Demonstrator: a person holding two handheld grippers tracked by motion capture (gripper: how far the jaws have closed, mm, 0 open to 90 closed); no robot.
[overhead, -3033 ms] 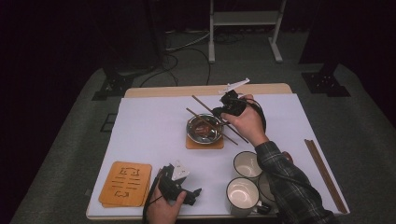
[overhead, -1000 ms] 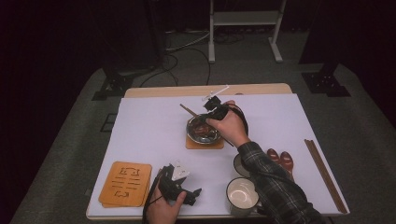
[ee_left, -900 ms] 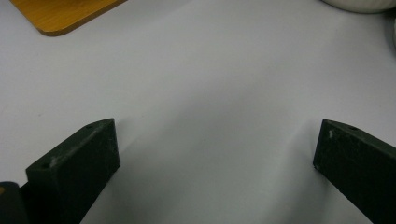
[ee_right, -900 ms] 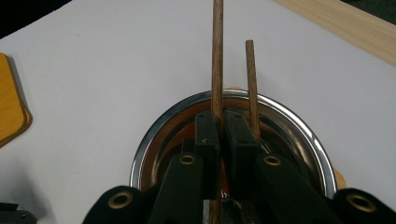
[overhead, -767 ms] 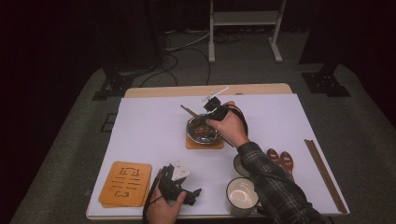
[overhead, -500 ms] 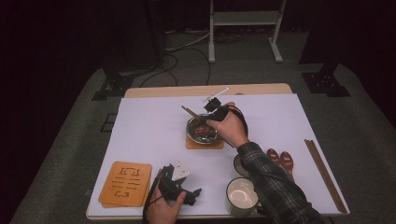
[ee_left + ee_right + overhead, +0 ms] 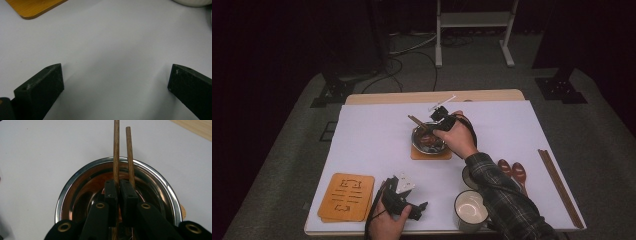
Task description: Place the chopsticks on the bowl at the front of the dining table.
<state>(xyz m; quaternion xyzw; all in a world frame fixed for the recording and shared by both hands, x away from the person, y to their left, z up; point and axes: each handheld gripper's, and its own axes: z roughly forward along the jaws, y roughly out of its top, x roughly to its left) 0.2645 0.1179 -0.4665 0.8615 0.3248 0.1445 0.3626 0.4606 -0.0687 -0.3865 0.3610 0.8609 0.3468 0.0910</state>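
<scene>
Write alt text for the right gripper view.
The right gripper is shut on a pair of wooden chopsticks over a steel bowl. The sticks reach past the bowl's far rim, above a white table.

white table cover (image 7: 377, 140) | flat orange wooden board with cut marks (image 7: 347, 196) at 7 o'clock | two white ceramic cups (image 7: 471, 208) at 5 o'clock | two brown wooden spoons (image 7: 512, 171), long wooden chopstick pair (image 7: 559, 187) at 4 o'clock
</scene>
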